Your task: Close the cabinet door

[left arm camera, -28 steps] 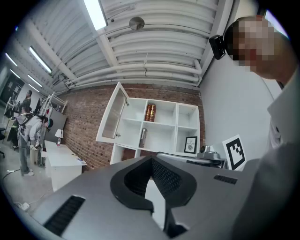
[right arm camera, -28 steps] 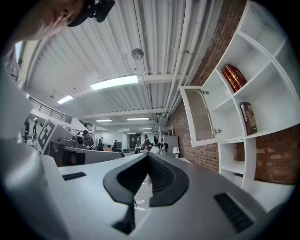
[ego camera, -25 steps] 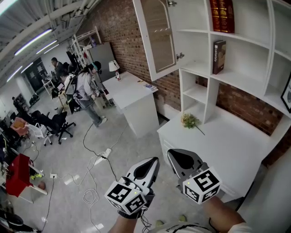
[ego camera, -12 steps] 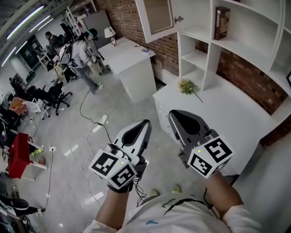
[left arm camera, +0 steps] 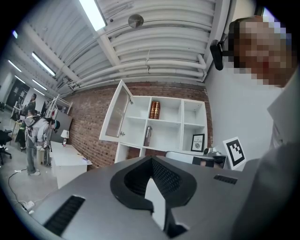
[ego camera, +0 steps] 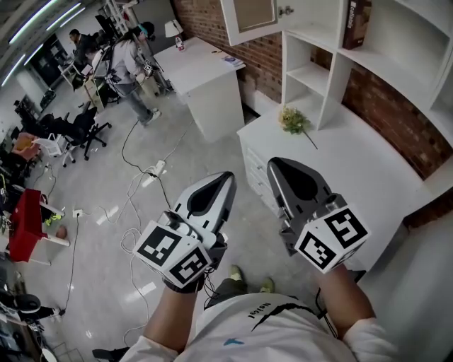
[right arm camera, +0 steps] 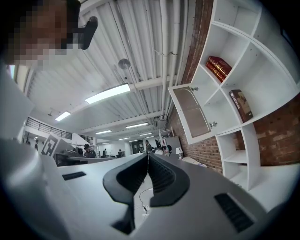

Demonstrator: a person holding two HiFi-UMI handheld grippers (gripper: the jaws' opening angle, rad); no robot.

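The white cabinet door (ego camera: 249, 15) with its glass pane stands swung open at the top of the head view, hinged on the white shelf unit (ego camera: 333, 67). It also shows far ahead in the left gripper view as the door (left arm camera: 115, 117) and in the right gripper view as the door (right arm camera: 191, 111). My left gripper (ego camera: 228, 177) and right gripper (ego camera: 273, 164) are held side by side over the floor, well short of the door. Both are shut with nothing between the jaws, as the left gripper (left arm camera: 152, 159) and right gripper (right arm camera: 148, 155) views confirm.
A white counter (ego camera: 368, 184) with a flower sprig (ego camera: 294, 120) lies under the shelves, just right of my right gripper. A book (ego camera: 356, 21) stands on a shelf. A white table (ego camera: 202, 63), floor cables (ego camera: 141, 184), office chairs (ego camera: 78, 131) and people (ego camera: 127, 60) are at the left.
The head view has tipped downward, so the door and shelves have slid toward the top edge. Both grippers sit higher and larger in the picture. Both stay shut and empty.
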